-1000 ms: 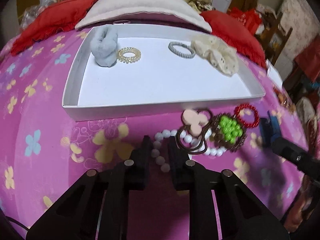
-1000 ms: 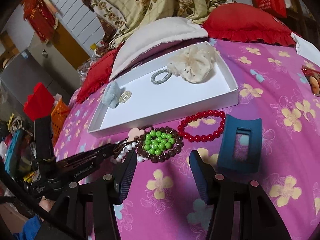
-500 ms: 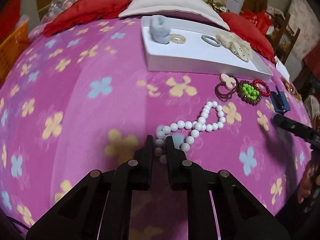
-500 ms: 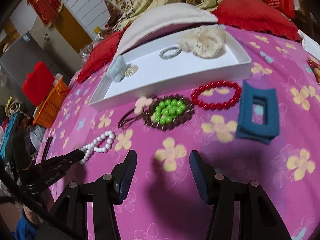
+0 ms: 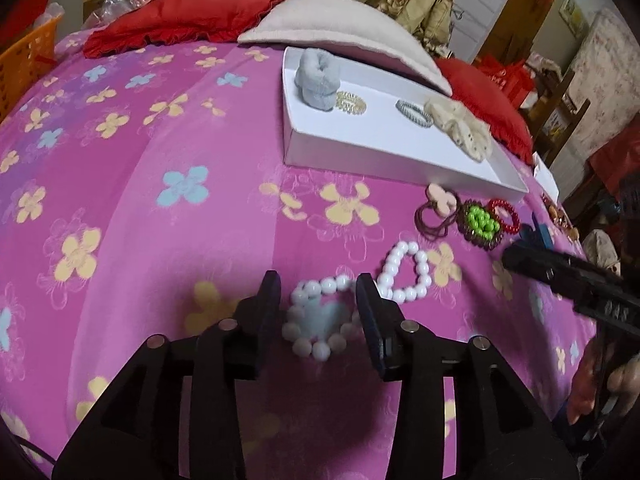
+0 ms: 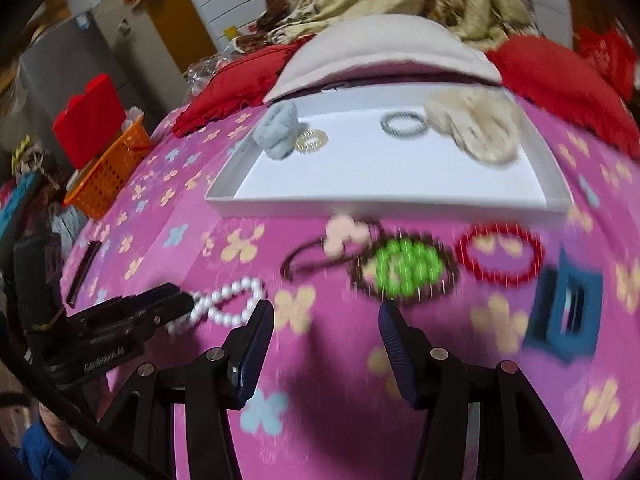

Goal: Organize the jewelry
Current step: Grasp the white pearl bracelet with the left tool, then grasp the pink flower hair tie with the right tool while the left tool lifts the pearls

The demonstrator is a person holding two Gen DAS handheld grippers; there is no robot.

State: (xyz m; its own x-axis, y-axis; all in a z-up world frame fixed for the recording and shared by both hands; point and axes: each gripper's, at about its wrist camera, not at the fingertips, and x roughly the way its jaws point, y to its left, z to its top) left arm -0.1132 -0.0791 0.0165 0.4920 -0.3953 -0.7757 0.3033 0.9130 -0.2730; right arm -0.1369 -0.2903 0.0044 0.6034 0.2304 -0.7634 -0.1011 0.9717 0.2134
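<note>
A white bead bracelet (image 5: 348,300) lies twisted on the pink flowered bedspread, and it also shows in the right wrist view (image 6: 228,300). My left gripper (image 5: 318,286) is open with its jaws either side of the bracelet's near loop. My right gripper (image 6: 326,314) is open and empty, low over the bedspread in front of a green and brown bead bracelet (image 6: 404,266). A white tray (image 5: 304,148) behind holds a grey scrunchie (image 5: 316,80), a gold coil tie (image 5: 351,102), a silver ring tie (image 5: 414,113) and a cream scrunchie (image 5: 460,128).
Near the tray's front lie a pink-flower hair tie (image 6: 340,236), a red bead bracelet (image 6: 500,254) and a blue hair clip (image 6: 568,312). Red cushions (image 5: 180,16) and a cream pillow (image 5: 340,28) lie behind the tray. An orange basket (image 6: 108,168) stands at the left.
My left gripper was shut on the white bead bracelet and dragged it back away from the tray. Its jaws have now opened and the bracelet lies loose. The right gripper shifted left.
</note>
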